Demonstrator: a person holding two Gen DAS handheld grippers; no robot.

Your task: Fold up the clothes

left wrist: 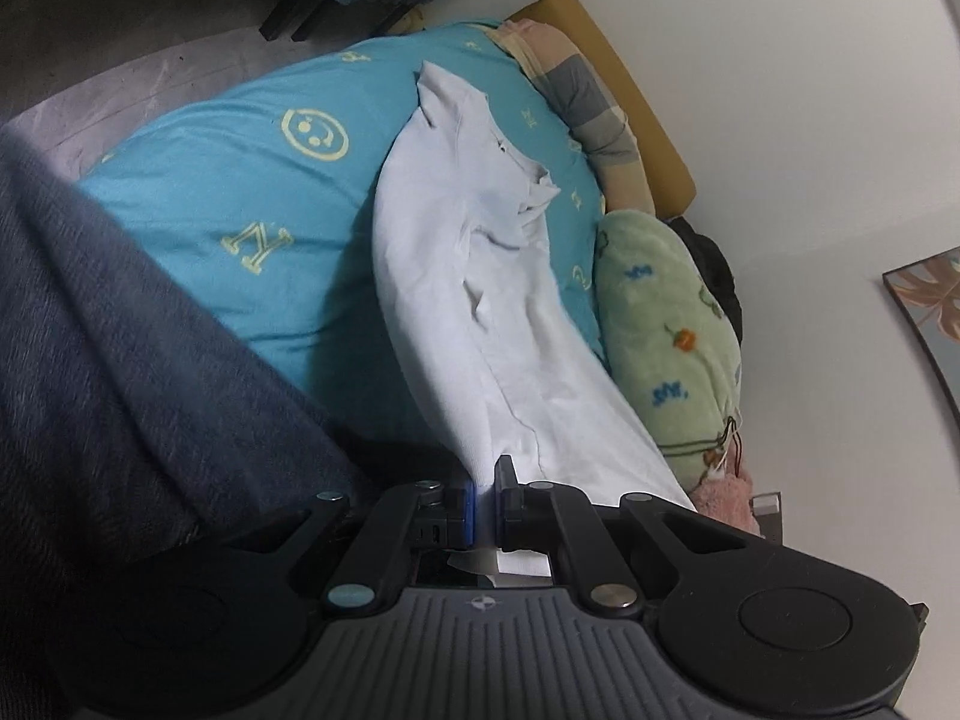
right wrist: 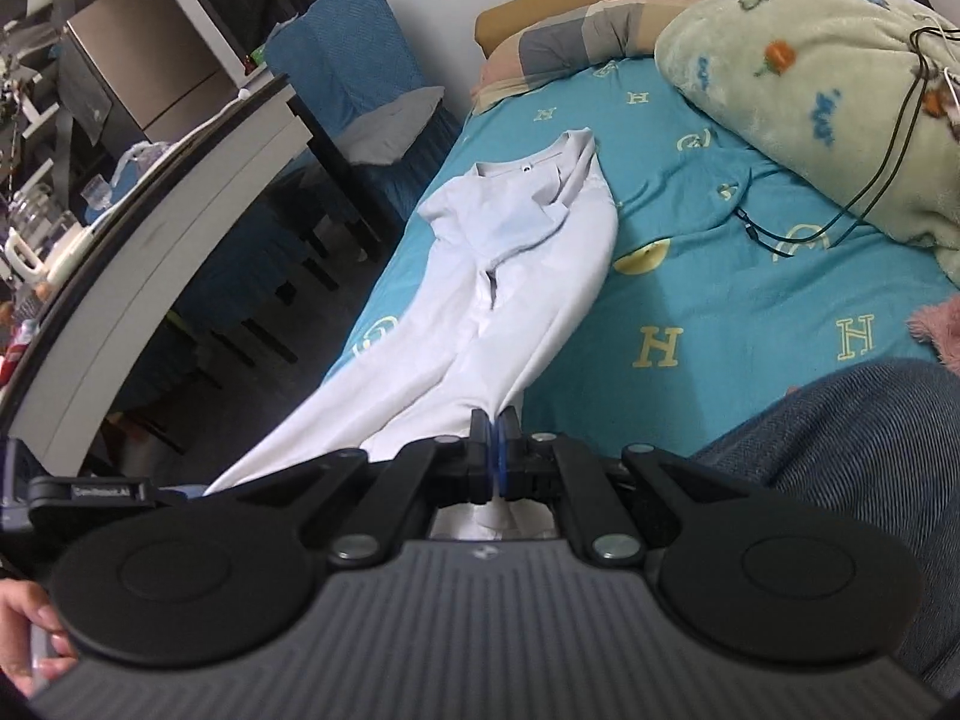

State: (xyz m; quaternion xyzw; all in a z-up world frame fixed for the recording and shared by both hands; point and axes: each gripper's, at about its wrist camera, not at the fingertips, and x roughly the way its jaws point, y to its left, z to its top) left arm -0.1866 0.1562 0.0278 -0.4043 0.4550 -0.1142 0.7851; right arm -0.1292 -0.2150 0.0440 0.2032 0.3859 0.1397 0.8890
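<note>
Both grippers, left point(left wrist: 485, 501) and right point(right wrist: 495, 459), fingers clamping white shirt point(right wrist: 528, 252), hem hidden

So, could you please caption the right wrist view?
Right gripper pinches the white shirt's hem on the teal bedsheet.

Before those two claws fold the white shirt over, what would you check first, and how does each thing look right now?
1. Left claw shut on the shirt: ok.
2. Right claw shut on the shirt: ok.
3. Collar end lying on the blue sheet: ok.
4. Shirt smooth: not ok, it is bunched lengthwise with wrinkles near the collar.
5. Black cord clear of the shirt: ok, it lies apart by the green blanket.
6. Both claws holding matching hem corners: cannot tell, the hem is hidden at the claws.
</note>
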